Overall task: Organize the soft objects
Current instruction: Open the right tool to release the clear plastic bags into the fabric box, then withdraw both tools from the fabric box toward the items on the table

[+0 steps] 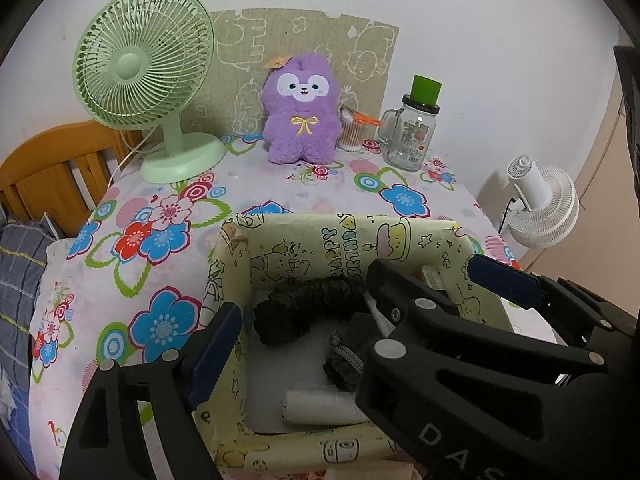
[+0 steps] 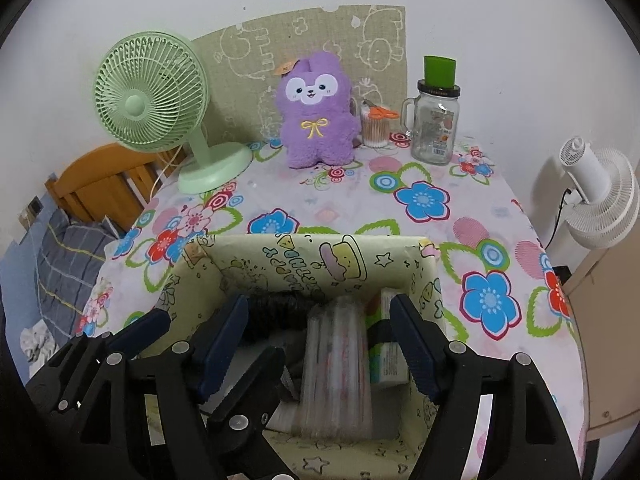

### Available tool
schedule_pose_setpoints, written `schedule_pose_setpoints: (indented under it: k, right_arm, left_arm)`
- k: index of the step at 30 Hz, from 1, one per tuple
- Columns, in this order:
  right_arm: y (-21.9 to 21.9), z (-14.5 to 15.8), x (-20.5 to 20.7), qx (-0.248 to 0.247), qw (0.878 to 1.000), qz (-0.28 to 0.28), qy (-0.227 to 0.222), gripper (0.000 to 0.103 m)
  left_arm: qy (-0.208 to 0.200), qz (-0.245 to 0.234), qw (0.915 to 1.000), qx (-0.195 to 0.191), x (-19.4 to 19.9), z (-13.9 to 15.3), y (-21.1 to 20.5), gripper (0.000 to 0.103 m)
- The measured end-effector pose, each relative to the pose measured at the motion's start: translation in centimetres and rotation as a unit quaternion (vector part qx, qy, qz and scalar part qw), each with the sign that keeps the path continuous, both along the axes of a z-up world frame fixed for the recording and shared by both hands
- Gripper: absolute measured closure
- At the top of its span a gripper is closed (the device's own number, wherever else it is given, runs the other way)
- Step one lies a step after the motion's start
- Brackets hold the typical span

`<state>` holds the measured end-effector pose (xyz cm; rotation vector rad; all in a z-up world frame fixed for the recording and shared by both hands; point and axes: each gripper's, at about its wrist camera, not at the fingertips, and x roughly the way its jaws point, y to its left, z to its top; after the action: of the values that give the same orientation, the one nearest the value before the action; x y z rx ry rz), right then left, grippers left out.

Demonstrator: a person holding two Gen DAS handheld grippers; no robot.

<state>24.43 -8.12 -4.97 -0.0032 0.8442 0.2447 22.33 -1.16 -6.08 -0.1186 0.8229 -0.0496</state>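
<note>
A yellow cartoon-print box (image 1: 236, 280) (image 2: 400, 256) stands at the table's near edge. Inside lie a black fuzzy roll (image 1: 304, 312) (image 2: 276, 312), a dark grey soft item (image 1: 344, 360), a white roll (image 1: 320, 406) and a clear plastic-wrapped pack (image 2: 336, 364), which looks blurred. My left gripper (image 1: 352, 316) is open over the box, with the other gripper's arm between its fingers. My right gripper (image 2: 320, 344) is open over the box, its fingers either side of the pack, not touching it. A purple plush toy (image 1: 301, 110) (image 2: 316, 114) sits upright at the back.
On the floral tablecloth (image 1: 280, 184) stand a green fan (image 1: 144, 76) (image 2: 154, 100), a glass jar with a green cap (image 1: 412, 128) (image 2: 436, 116) and a cup of cotton swabs with orange scissors (image 1: 354, 128). A white fan (image 2: 600, 192) stands off the right edge. A wooden bedhead (image 1: 52, 168) is left.
</note>
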Motion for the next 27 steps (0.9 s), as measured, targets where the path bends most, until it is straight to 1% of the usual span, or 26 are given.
schedule_pose_setpoints:
  k: [2,4,12,19,27]
  right_arm:
    - [-0.1,0.3,-0.5,0.001,1.0,0.002,-0.002,0.02]
    - [-0.1,0.6,-0.9,0.001,1.0,0.002,-0.009,0.018]
    - [-0.3,1.9,-2.9,0.007,1.0,0.001,-0.028,0.017]
    - [-0.4,3.1,-4.6,0.006,0.999,0.001,-0.045,0.014]
    - [-0.7,4.2,-6.7,0.007,0.998,-0.003,-0.062,0.012]
  left_arm:
    - [-0.004,0.0,1.0,0.002,-0.4,0.3,-0.1,0.016]
    - [-0.01,0.002,0.9999,0.004,-0.8,0.6,-0.1,0.016]
    - [-0.031,0.001,0.9995,0.011,-2.8,1.9,-0.4,0.016]
    - [-0.049,0.001,0.9987,0.014,-4.4,3.0,-0.6,0.016]
    - [-0.067,-0.003,0.9976,0.018,-6.3,4.0,-1.0,0.016]
